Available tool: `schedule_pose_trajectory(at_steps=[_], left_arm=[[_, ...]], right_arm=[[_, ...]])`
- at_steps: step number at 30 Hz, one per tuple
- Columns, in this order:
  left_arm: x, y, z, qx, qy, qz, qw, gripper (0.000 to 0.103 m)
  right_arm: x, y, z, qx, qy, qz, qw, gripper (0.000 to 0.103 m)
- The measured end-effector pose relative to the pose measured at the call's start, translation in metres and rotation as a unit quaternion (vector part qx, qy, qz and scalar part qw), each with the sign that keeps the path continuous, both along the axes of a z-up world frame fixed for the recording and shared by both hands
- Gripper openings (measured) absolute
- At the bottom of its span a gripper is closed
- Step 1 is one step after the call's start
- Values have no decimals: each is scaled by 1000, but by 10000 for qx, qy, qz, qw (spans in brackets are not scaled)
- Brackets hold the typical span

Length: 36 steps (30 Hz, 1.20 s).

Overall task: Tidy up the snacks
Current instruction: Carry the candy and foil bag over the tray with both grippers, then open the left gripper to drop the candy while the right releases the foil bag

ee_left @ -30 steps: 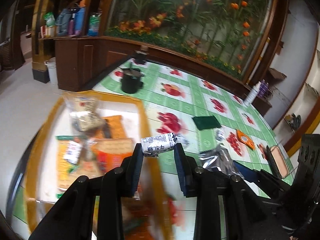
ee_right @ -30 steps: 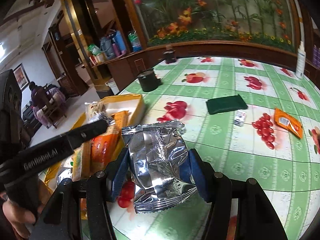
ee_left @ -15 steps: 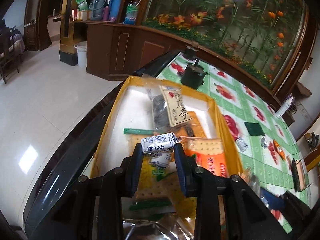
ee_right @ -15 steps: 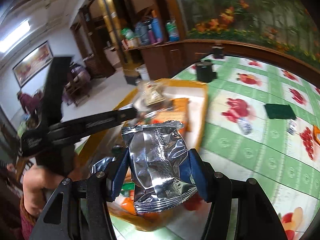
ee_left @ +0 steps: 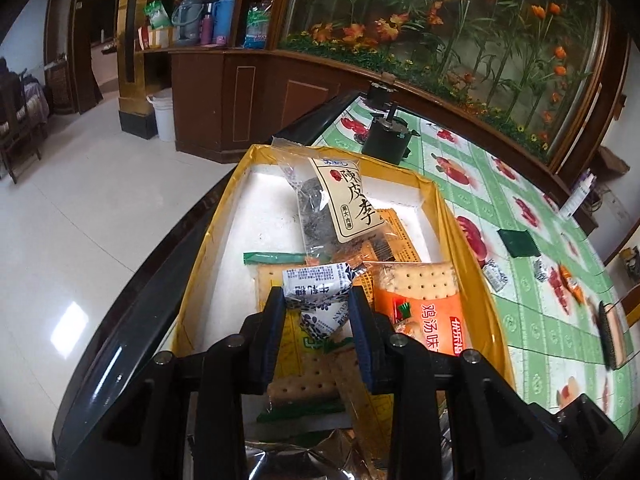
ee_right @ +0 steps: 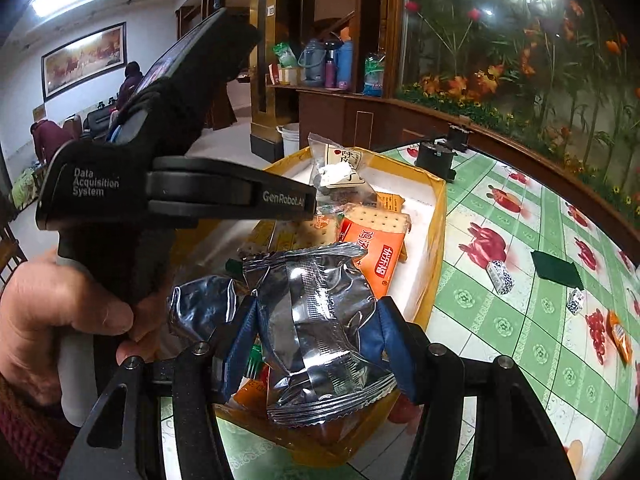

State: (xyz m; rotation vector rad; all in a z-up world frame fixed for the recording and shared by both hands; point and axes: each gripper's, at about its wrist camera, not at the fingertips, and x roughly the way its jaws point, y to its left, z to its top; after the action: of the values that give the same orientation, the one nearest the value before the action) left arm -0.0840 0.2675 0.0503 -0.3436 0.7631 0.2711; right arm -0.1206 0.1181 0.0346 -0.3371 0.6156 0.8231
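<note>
Green fruit-print oilcloth (ee_right: 520, 320) covers my table, with the yellow-rimmed snack box (ee_left: 460, 240) at its edge. My left gripper (ee_left: 318, 300) is clamped on a small blue-and-white wrapped candy (ee_left: 316, 280), held over the cracker packs (ee_left: 416, 280) already in the box. My right gripper (ee_right: 316, 316) pinches a crinkled silver foil packet (ee_right: 316, 320) above the box's near end, beside another foil pouch (ee_right: 200, 304). To finish well, I'd lower each snack until it nearly rests on the pile, let the candy go first, then the packet, keeping both inside the rim. More candies (ee_right: 500, 276) and an orange sachet (ee_right: 620, 336) wait on the cloth.
</note>
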Motion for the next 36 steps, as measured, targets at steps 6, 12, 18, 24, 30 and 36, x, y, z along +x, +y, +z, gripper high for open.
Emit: schedule_pose_trajectory(at_steps=[6,12,18,24,30,36], left_arm=[[-2,-4,1,169,20,33,9998,30],[-2,-7,1,314,47,68,9995,30],[-2,-7,1,329,44,117,9994,32],[-4,-8,2,431,51,172,9989,33],[-4,-7,0,424,41,231,9988,37],[-6,-6,1,256,-2,191,9995,60]], right_arm=[[-1,0,1,10,13,14,10000,65],[-2,0,1,15,21,18,10000,66],[-2,0,1,14,18,19,10000,66],[-1,0,1,10,15,18,10000,66],[-2,1,2,0,-2,22,10000,66],[-4,0,3,8,-44,29,10000,66]])
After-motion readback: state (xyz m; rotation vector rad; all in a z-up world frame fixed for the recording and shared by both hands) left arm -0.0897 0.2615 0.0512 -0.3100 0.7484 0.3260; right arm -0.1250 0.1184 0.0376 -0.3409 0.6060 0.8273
